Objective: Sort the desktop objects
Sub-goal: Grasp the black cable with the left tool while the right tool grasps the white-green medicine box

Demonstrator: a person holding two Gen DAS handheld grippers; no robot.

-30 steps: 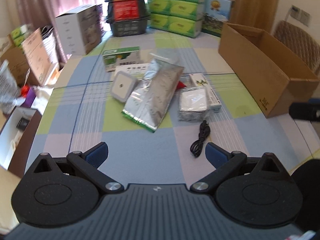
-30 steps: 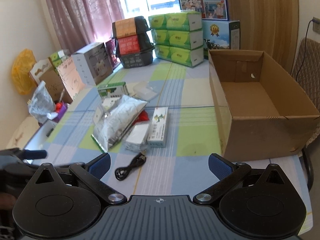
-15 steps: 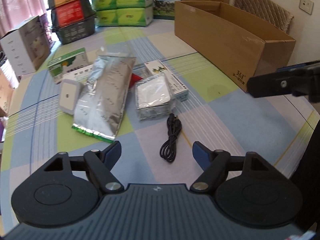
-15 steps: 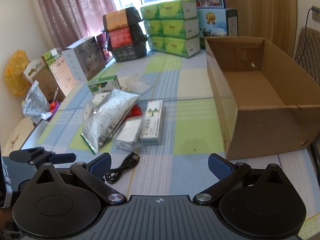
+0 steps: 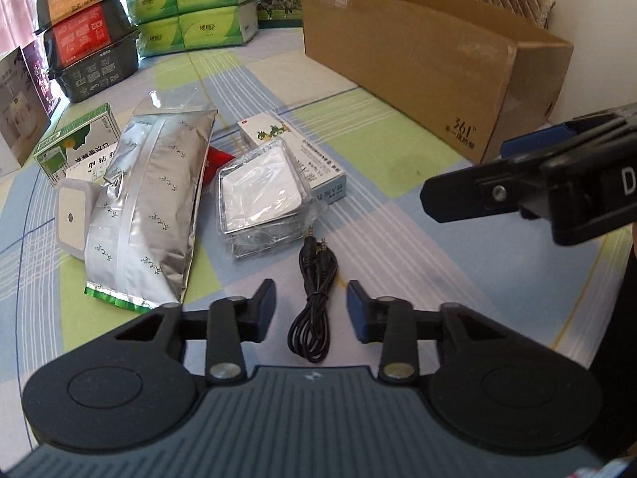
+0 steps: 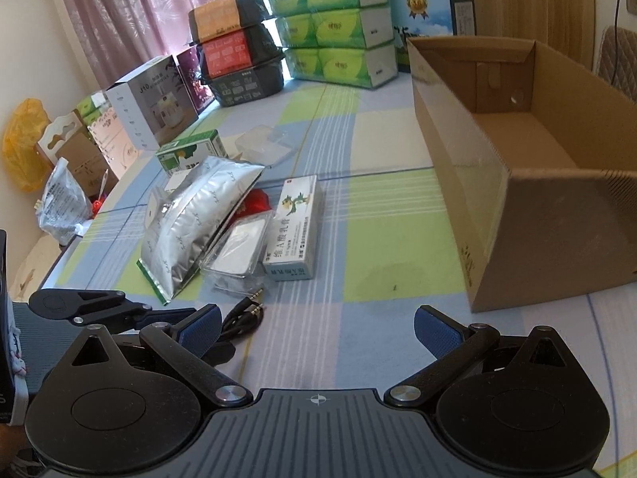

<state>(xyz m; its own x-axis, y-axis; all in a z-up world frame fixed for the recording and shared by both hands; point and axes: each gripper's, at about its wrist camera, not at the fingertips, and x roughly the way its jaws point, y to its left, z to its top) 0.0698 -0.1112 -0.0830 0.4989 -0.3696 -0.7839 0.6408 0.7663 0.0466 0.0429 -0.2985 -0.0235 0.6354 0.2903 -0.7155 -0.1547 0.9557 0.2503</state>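
- Black and thin, the audio cable lies looped on the checked tablecloth, its 2 plugs pointing toward 12 o'clock in the left wrist view.
- Over the last second the left gripper has swung in from a wide look at the whole pile and dropped low over the cable; its jaws have also narrowed, though they stand parted with a clear gap. I read this as the cable being chosen as the first thing to sort.
- The cable now sits right between the 2 blue pads, its middle loop in the gap and its tail running toward 6 o'clock under the tool. Neither pad touches it yet as far as I can tell.
- Just beyond the plugs, at 11 o'clock, rests a clear wrapped packet, touching a white medicine box; a silver foil bag lies further round at 10 o'clock.
- The cardboard box stands open and looks empty at 2 o'clock, well apart from the cable, so nothing seems sorted yet.
- The right gripper hangs spread wide with nothing between its jaws, near the box's near corner.
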